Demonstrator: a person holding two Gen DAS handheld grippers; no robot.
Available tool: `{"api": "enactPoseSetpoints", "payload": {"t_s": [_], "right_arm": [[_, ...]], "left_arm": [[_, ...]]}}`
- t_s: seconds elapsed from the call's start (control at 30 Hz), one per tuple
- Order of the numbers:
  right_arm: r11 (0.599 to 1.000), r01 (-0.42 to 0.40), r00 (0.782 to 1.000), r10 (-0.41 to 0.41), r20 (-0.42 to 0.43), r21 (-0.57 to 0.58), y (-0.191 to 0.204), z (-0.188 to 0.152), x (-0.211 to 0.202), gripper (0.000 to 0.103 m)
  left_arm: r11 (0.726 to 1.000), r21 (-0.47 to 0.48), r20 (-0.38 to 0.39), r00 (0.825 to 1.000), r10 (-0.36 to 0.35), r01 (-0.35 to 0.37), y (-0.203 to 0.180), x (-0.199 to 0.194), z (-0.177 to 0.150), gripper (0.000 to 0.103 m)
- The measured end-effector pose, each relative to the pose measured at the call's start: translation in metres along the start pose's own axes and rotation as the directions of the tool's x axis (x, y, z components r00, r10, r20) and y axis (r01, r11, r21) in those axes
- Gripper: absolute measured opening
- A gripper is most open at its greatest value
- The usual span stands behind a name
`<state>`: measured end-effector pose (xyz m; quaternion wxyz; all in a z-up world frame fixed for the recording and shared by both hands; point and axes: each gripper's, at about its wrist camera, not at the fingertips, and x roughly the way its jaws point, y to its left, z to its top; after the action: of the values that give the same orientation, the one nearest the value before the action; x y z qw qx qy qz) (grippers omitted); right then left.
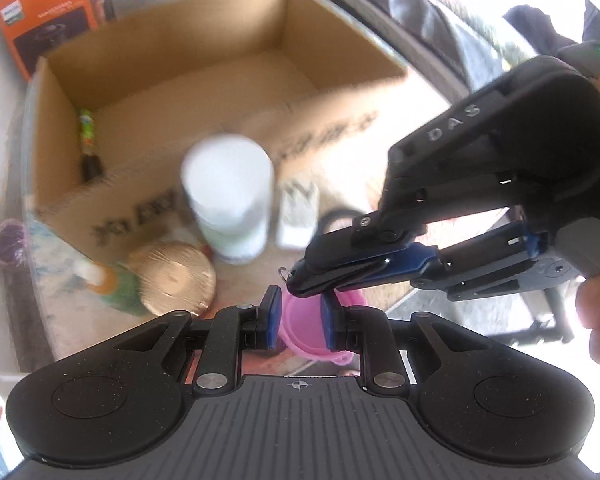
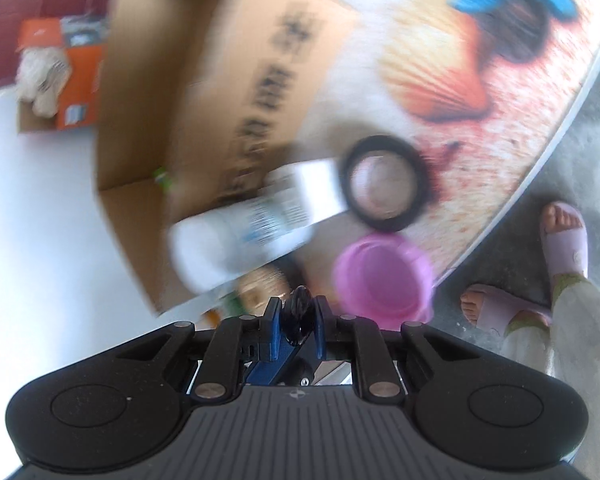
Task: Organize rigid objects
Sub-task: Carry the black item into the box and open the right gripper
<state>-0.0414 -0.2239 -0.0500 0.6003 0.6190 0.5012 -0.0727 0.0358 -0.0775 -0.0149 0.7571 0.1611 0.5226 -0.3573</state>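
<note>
- Printed tabletop [image 2: 480, 152], round-edged and patterned in orange and white, lay under everything, with grey floor past its rim.
- My left gripper [image 1: 298, 320] was clamped on the pink cup [image 1: 300, 322], its blue pads pressed to either side of the cup's wall, the tool pointing steeply down from above the table.
- In the right wrist view that pink cup [image 2: 382, 280] hung near the table's edge, just in front of a black tape ring [image 2: 384, 180].
- My right gripper [image 2: 298, 320] had its fingers drawn together on a small dark glossy object [image 2: 298, 316]; I could not tell what it was.
- From the left wrist view, my right gripper [image 1: 300, 280] reached in from the right, tips right over the cup; a fingertip of my hand [image 1: 598, 320] showed by its handle.
- A white bottle [image 1: 228, 200] stood just behind, blurred, beside a gold round lid [image 1: 176, 276].
- Beyond them sat the open cardboard box [image 1: 260, 52], with a small green-topped item [image 1: 87, 128] in its left corner.
- An orange carton [image 1: 44, 16] stood behind the box.
- My sandalled feet [image 2: 564, 236] showed on the floor.
</note>
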Motion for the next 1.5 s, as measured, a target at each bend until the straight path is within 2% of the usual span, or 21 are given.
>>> {"api": "enactPoseSetpoints", "payload": {"t_s": [0.2,0.27,0.37,0.47,0.6,0.73,0.87,1.0,1.17,1.37,1.5], "right_arm": [[0.983,-0.086,0.996,0.085,-0.012,-0.164,0.076,0.008,-0.006,0.017],[0.972,-0.101,0.995,0.1,-0.015,-0.213,0.1,0.019,0.001,0.017],[0.965,-0.118,0.993,0.11,-0.048,-0.236,0.132,0.043,0.026,0.017],[0.964,-0.089,0.994,0.071,-0.078,-0.251,0.157,0.072,0.062,0.017],[0.962,0.013,0.992,-0.046,-0.115,-0.272,0.174,0.108,0.119,0.017],[0.94,0.106,0.979,-0.156,-0.133,-0.324,0.186,0.133,0.169,0.019],[0.919,0.11,0.982,-0.16,-0.103,-0.38,0.202,0.147,0.187,0.02],[0.933,0.039,0.992,-0.078,-0.094,-0.357,0.204,0.153,0.175,0.022],[0.942,-0.032,0.996,0.002,-0.091,-0.333,0.187,0.148,0.127,0.022],[0.945,-0.154,0.987,0.136,-0.08,-0.289,0.159,0.111,0.04,0.022],[0.946,-0.183,0.983,0.173,-0.063,-0.267,0.13,0.076,-0.006,0.022]], "left_arm": [[0.996,-0.064,0.112,0.991,0.068,-0.061,0.031,-0.048,0.033,0.02],[0.991,-0.102,0.134,0.986,0.097,-0.084,0.045,-0.049,0.048,0.02],[0.975,-0.167,0.126,0.978,0.165,-0.143,0.067,-0.039,0.07,0.02],[0.953,-0.23,0.09,0.971,0.22,-0.195,0.089,-0.015,0.089,0.02],[0.929,-0.276,0.025,0.964,0.264,-0.247,0.107,0.006,0.099,0.021],[0.913,-0.32,-0.008,0.964,0.267,-0.255,0.12,0.006,0.101,0.023],[0.901,-0.354,-0.019,0.965,0.26,-0.25,0.122,0.001,0.096,0.025],[0.895,-0.387,-0.016,0.972,0.236,-0.224,0.119,-0.007,0.092,0.025],[0.9,-0.402,0.003,0.983,0.183,-0.166,0.11,-0.018,0.084,0.026],[0.917,-0.396,0.041,0.996,0.08,-0.058,0.097,-0.04,0.07,0.033],[0.931,-0.366,0.048,0.998,0.029,-0.009,0.081,-0.054,0.06,0.037]]}}
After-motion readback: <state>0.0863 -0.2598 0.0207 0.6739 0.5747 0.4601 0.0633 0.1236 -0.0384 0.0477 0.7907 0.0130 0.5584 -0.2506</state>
